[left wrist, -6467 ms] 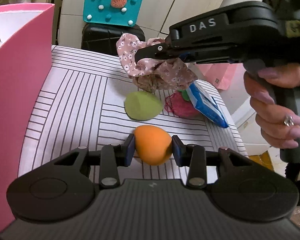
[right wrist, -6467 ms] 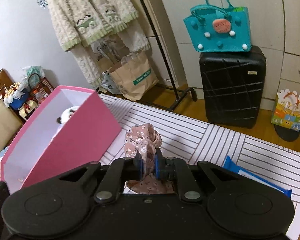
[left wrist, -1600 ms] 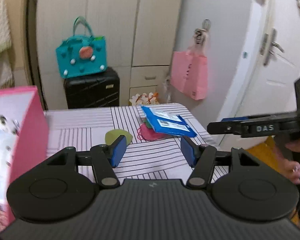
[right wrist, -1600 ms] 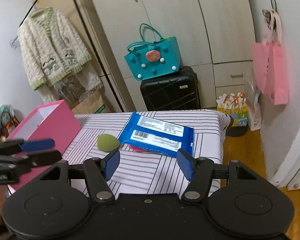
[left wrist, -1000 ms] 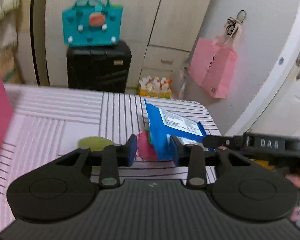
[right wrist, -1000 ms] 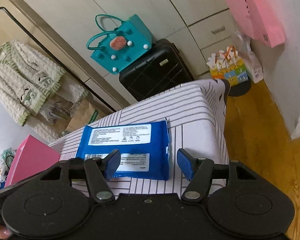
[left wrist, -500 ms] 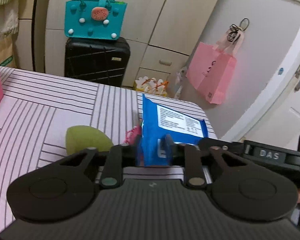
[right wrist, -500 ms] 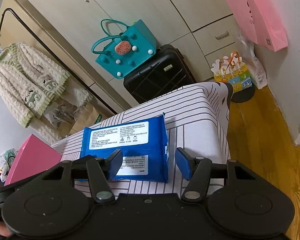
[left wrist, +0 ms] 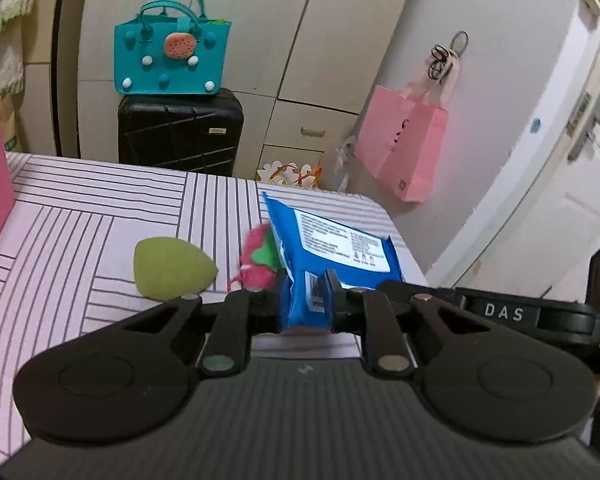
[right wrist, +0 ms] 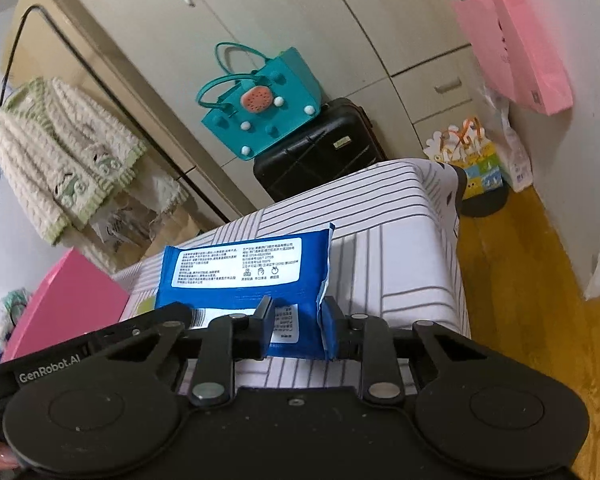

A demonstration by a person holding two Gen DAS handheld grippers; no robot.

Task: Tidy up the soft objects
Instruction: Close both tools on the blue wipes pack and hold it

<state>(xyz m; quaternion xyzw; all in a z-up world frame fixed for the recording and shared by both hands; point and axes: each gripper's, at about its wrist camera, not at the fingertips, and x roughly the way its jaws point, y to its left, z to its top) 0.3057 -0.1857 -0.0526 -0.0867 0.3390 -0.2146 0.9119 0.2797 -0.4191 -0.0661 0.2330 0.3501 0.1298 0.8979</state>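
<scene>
Left gripper (left wrist: 308,294) hides (partly) the blue pack's (left wrist: 332,248) near edge.

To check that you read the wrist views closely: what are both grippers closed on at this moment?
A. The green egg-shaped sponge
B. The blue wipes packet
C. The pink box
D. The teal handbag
B: the left gripper and the right gripper each have their pads pressed on a near corner of the blue wipes packet, while the green sponge lies untouched on the striped tablecloth.
</scene>
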